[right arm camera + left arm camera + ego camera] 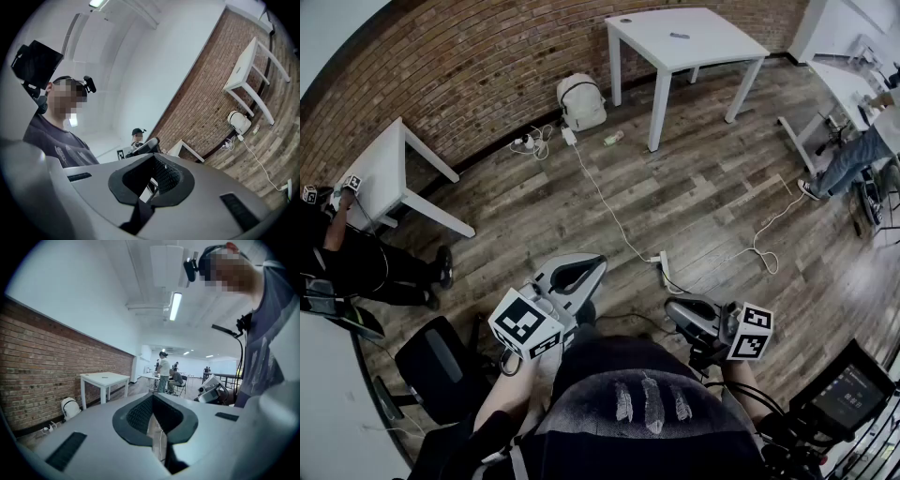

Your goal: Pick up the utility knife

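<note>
lying left-to-right on white table (712, 45), utility knife (679, 36), left gripper (594, 266), right gripper (676, 310), jaws pressed together, empty

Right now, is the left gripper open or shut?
Shut and empty: the left gripper has its jaws together in its own view, with nothing between them.

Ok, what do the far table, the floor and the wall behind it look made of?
Far table: white, with a smooth matte top and square legs, probably painted or laminated wood; the look leaves it open. Floor: grey-brown planks with visible grain and seams, either wood or wood-look laminate. Wall: bare red-brown brick, with the mortar lines showing.
</note>
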`<state>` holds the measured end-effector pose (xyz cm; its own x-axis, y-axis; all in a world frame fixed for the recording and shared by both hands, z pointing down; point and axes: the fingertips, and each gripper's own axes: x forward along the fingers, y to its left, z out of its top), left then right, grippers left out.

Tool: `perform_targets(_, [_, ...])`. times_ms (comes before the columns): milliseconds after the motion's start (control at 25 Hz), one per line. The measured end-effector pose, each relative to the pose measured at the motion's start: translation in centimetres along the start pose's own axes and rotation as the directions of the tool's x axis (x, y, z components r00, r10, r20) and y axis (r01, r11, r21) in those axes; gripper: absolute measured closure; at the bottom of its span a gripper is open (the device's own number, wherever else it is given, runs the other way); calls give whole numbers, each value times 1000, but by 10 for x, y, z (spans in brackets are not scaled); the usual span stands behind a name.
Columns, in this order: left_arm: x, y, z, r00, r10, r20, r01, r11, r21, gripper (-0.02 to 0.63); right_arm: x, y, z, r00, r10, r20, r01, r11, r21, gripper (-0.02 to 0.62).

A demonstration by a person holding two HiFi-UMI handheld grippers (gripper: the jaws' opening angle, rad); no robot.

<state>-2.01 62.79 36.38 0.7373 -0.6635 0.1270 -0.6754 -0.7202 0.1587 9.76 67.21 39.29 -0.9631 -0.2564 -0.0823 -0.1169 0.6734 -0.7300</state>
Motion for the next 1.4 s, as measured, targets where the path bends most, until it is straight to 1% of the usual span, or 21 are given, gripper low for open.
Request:
perform_targets(120, [-35, 51, 3, 999, 32, 21, -31, 998, -50, 611, 64, 3, -2, 999, 20, -30, -20, 1000, -8, 597])
perform_targets(200, [-54, 78, 3, 999, 35, 33, -33, 996, -78, 611, 102, 3, -2, 998, 38, -54, -38, 999, -1, 597])
perform_targets(280, [-68, 100, 4, 999, 27, 47, -23, 996, -85, 611, 134, 1, -1, 997, 46, -69, -46, 999, 1, 597])
perform_targets(400, [-88, 128, 6, 998, 0, 60, 6, 996, -94, 611, 173, -5, 1, 996, 19, -82, -21, 1000, -16, 597])
perform_targets(520, [-99, 158, 1, 999, -10, 42, 14, 994, -113, 611, 205, -13, 0, 996, -21, -81, 19, 1000, -24, 597])
perform_targets(640, [-105, 173, 4, 999, -16, 51, 22, 993, -114, 611, 226, -14, -2, 994, -56, -90, 53, 998, -31, 597])
perform_targets(720, [-106, 173, 5, 997, -29, 73, 38, 991, -127, 611, 232, -21, 0, 989, -105, -102, 99, 993, -65, 597])
perform_targets(800, [-102, 172, 2, 996, -38, 75, 47, 991, -126, 611, 233, -32, 6, 986, -136, -101, 128, 988, -86, 597])
perform_targets(840, [-100, 171, 1, 997, -42, 69, 49, 992, -116, 611, 234, -35, 9, 986, -135, -96, 127, 988, -84, 597])
perform_targets(920, [-98, 175, 0, 998, -36, 55, 41, 994, -98, 611, 240, -40, 15, 990, -107, -92, 101, 993, -65, 597])
perform_targets(1000, [-95, 183, -2, 999, -15, 46, 20, 994, -109, 611, 246, -48, 15, 991, -81, -102, 77, 996, -42, 597])
perform_targets(1080, [-84, 184, -8, 1000, -12, 27, 16, 992, -128, 611, 242, -62, 14, 992, -78, -101, 77, 997, -13, 597])
perform_targets(1160, [-63, 183, -10, 1000, -26, -1, 26, 993, -113, 611, 232, -80, 22, 994, -78, -71, 79, 997, 18, 597])
perform_targets(1240, [-37, 187, -2, 999, -47, -24, 44, 995, -87, 611, 222, -97, 40, 996, -80, -26, 81, 996, 41, 597])
perform_targets(1400, [31, 194, 13, 993, -84, -82, 80, 995, -51, 611, 191, -140, 76, 994, -105, 44, 102, 992, 70, 597])
